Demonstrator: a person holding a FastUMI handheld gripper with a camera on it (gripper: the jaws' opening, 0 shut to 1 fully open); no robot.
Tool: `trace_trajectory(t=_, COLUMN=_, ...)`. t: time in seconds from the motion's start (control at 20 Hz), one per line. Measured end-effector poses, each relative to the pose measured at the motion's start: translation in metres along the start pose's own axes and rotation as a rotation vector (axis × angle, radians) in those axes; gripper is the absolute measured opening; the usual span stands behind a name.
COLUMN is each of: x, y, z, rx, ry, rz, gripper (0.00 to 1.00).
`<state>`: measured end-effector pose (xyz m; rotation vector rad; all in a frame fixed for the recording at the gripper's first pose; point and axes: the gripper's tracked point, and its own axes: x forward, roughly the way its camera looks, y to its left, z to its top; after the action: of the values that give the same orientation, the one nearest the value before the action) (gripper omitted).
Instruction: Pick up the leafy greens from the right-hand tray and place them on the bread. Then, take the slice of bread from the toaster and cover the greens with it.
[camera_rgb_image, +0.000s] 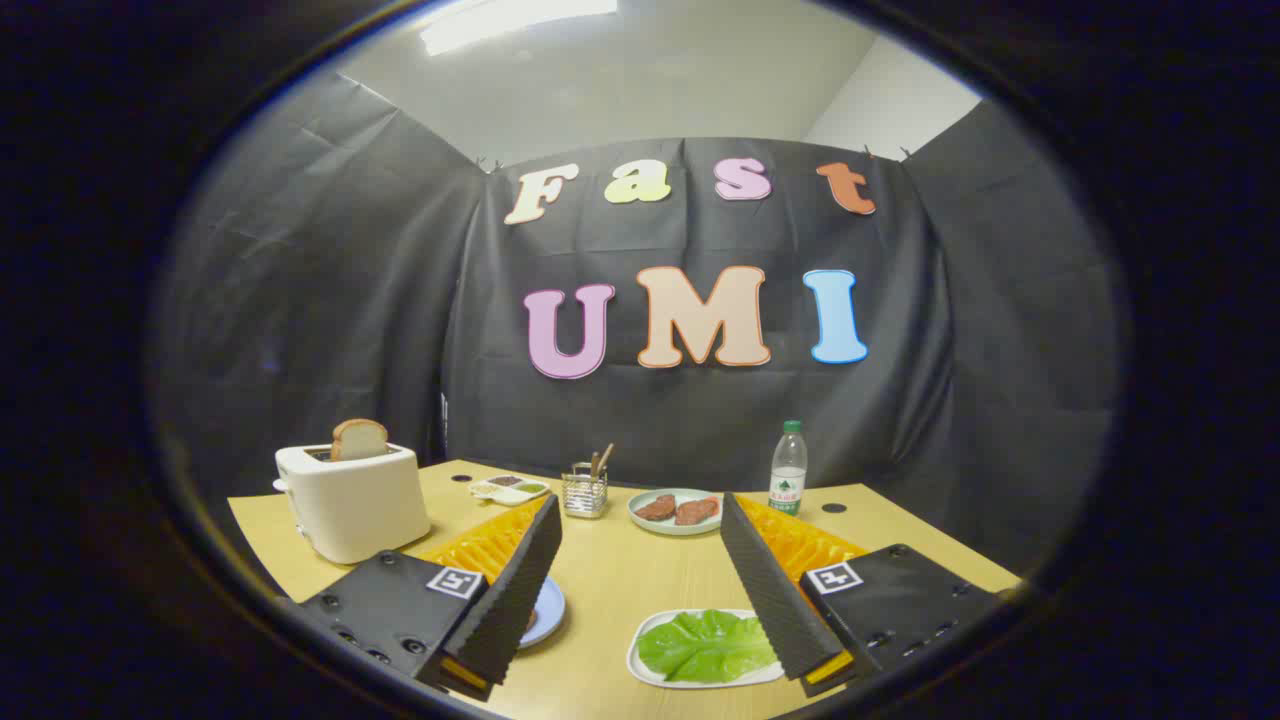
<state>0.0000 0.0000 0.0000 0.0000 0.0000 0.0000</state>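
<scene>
My gripper (640, 525) is open, its two fingers spread wide above the wooden table with nothing between them. Green leafy greens (703, 646) lie on a white tray (645, 670) low between the fingers, close to the right finger, which hides the tray's right end. A blue plate (548, 610) peeks out beside the left finger; what lies on it is hidden. Beyond the left finger stands a white toaster (352, 500) with a slice of bread (358, 439) sticking up from its slot.
Beyond the fingers sit a pale plate with two brown meat pieces (676, 510), a wire holder with sticks (585, 492), a small divided sauce dish (508, 488) and a plastic water bottle (788, 468). The black cloth wall closes off the table's back and sides.
</scene>
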Motion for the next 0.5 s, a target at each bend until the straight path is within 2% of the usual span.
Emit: trace_trajectory(t=0.5, x=0.000, y=-0.024, z=-0.014, rx=0.014, ry=0.031, rz=-0.036, gripper=1.00)
